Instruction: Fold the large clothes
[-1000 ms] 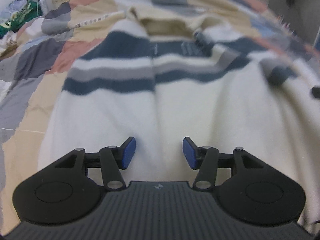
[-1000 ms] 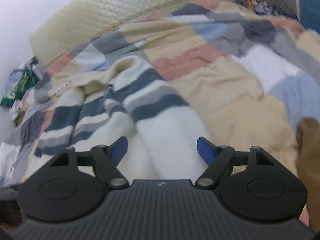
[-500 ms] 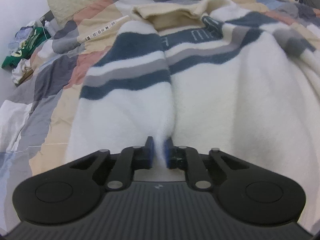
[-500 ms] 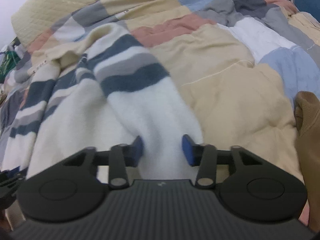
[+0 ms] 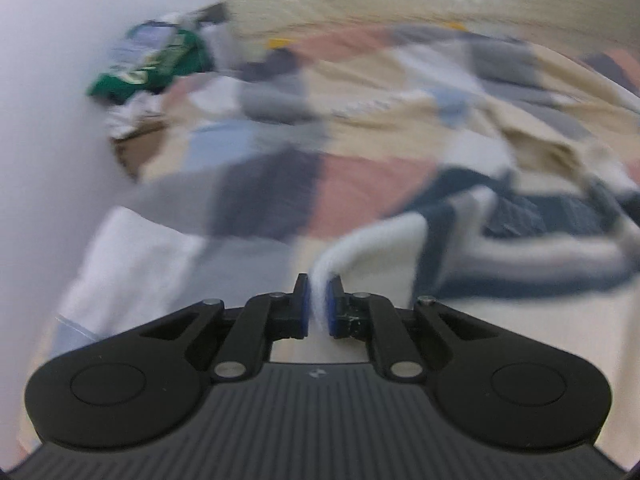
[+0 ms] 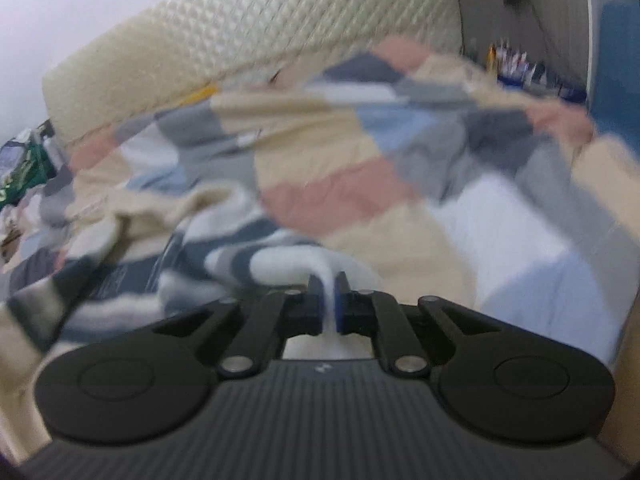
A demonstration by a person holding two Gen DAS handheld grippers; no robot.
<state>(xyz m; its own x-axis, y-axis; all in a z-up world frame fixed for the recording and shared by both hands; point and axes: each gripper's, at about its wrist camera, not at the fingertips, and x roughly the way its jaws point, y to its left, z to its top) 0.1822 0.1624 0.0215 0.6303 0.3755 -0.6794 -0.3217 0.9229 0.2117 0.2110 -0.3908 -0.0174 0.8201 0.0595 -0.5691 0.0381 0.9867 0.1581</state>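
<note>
A large cream sweater with navy and grey stripes lies on a patchwork quilt. My left gripper is shut on a white fold of the sweater's lower part, lifted off the bed. The sweater's striped body trails to the right in the left wrist view. My right gripper is shut on another white fold of the sweater; its striped part bunches to the left in the right wrist view. Both views are blurred by motion.
The quilt in beige, pink, grey and blue patches covers the bed. A cream quilted headboard stands behind. A white wall is at the left, with a pile of green and white clutter beside it.
Both grippers have shut on white folds of the sweater and lifted them. The left view has swung left toward the wall; the sweater now bunches up between the two grippers.
</note>
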